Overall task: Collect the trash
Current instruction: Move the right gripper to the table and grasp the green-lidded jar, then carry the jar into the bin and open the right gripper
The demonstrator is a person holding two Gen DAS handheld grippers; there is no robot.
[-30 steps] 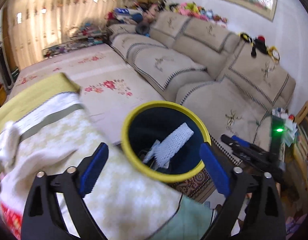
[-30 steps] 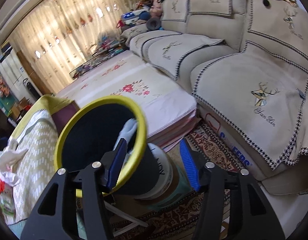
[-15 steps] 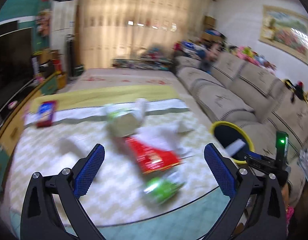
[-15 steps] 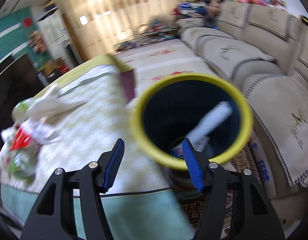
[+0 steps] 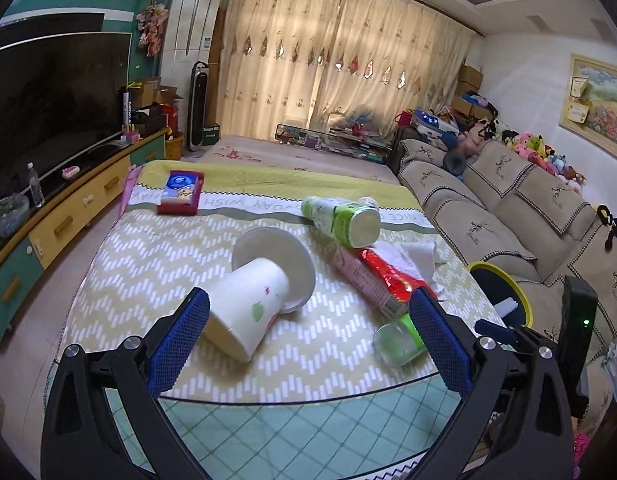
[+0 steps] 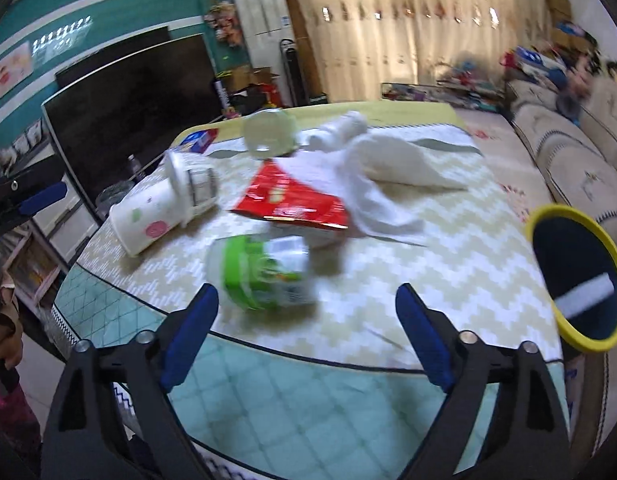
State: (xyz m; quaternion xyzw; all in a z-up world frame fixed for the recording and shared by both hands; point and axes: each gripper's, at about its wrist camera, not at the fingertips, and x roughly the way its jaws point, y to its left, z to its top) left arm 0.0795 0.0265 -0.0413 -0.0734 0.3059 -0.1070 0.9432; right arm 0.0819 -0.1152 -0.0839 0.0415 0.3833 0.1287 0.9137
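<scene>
Trash lies on the table's zigzag cloth: a tipped white paper cup with a lid, a green-labelled bottle, a small green-labelled jar, a red wrapper and white tissue. The yellow-rimmed bin stands off the table's right edge with a white piece inside. My left gripper is open and empty, near the cup. My right gripper is open and empty, just short of the jar.
A red and blue tissue box lies at the table's far end. A beige sofa runs along the right. A TV on a low cabinet stands on the left. The table's near edge is bare teal glass.
Both grippers swung left from the bin to face the table's trash. The right gripper's jaws have opened wider. The bin now sits at the right edge of both views.
</scene>
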